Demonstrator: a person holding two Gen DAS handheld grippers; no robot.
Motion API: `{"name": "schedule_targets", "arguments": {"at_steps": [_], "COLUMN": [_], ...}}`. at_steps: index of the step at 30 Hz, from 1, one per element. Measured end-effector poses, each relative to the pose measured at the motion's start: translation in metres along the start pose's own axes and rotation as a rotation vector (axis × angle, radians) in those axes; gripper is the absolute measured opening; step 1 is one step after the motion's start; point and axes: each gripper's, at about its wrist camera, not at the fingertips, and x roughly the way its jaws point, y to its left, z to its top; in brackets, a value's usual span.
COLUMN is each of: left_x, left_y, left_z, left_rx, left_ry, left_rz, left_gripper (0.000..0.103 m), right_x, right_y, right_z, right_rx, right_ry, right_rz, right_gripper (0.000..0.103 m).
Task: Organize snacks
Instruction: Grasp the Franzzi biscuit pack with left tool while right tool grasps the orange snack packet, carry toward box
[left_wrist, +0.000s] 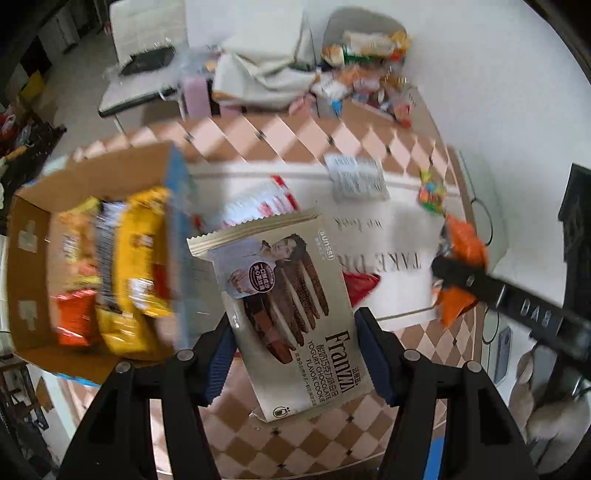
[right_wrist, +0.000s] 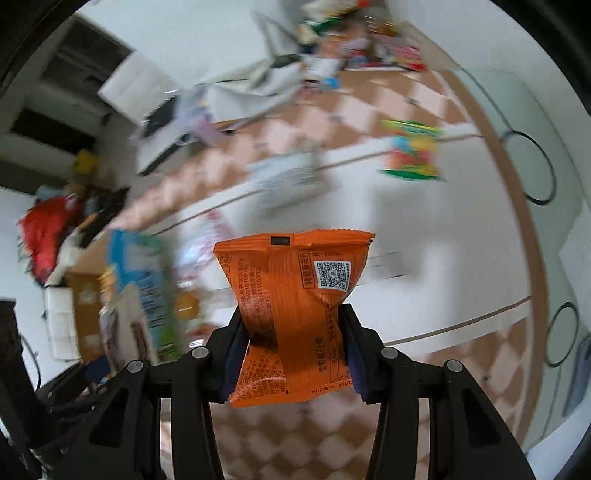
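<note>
My left gripper (left_wrist: 295, 354) is shut on a beige Franzzi chocolate cookie packet (left_wrist: 280, 306), held above the checkered table. My right gripper (right_wrist: 291, 350) is shut on a small orange snack packet (right_wrist: 295, 302), pinched at its middle and lifted off the table. In the left wrist view the right gripper (left_wrist: 456, 275) shows at the right with the orange packet (left_wrist: 463, 243). A cardboard box (left_wrist: 29, 280) at the left holds several yellow, orange and red snack bags (left_wrist: 136, 266). That same box (right_wrist: 88, 310) appears blurred at the left of the right wrist view.
A white printed mat (left_wrist: 402, 295) covers the table's middle. On it lie a white packet (left_wrist: 356, 177), a colourful candy bag (left_wrist: 430, 190), a red-and-white packet (left_wrist: 266, 203) and a red wrapper (left_wrist: 360, 286). A heap of snacks (left_wrist: 362, 74) sits at the far edge.
</note>
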Motion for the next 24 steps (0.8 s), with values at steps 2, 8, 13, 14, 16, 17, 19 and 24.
{"name": "schedule_targets", "arguments": {"at_steps": [2, 8, 13, 14, 16, 17, 19, 24], "left_x": [-0.023, -0.054, -0.056, -0.053, -0.045, -0.042, -0.028, -0.004], "left_y": [0.027, 0.123, 0.208, 0.221, 0.249, 0.259, 0.284, 0.317], "left_z": [0.002, 0.004, 0.000, 0.001, 0.000, -0.001, 0.000, 0.001], "left_rx": [-0.006, -0.046, -0.071, -0.077, -0.090, -0.096, -0.121, -0.161], "left_ry": [-0.028, -0.036, -0.008, 0.000, 0.025, 0.038, 0.082, 0.136], "left_rz": [0.009, 0.047, 0.122, 0.132, 0.147, 0.149, 0.156, 0.154], "left_gripper": [0.060, 0.060, 0.060, 0.060, 0.060, 0.061, 0.061, 0.063], "right_x": [-0.005, 0.006, 0.035, 0.042, 0.063, 0.076, 0.097, 0.146], "right_y": [0.042, 0.158, 0.245, 0.258, 0.284, 0.299, 0.316, 0.343], "right_z": [-0.007, -0.029, -0.052, -0.056, -0.065, -0.071, -0.079, -0.091], "right_rx": [-0.027, -0.098, -0.141, -0.147, -0.157, -0.164, -0.175, -0.173], "right_ry": [-0.005, 0.016, 0.062, 0.076, 0.115, 0.134, 0.169, 0.247], "right_rz": [0.033, 0.095, 0.113, 0.115, 0.120, 0.112, 0.102, 0.082], "right_gripper": [0.050, 0.050, 0.050, 0.050, 0.050, 0.050, 0.050, 0.050]}}
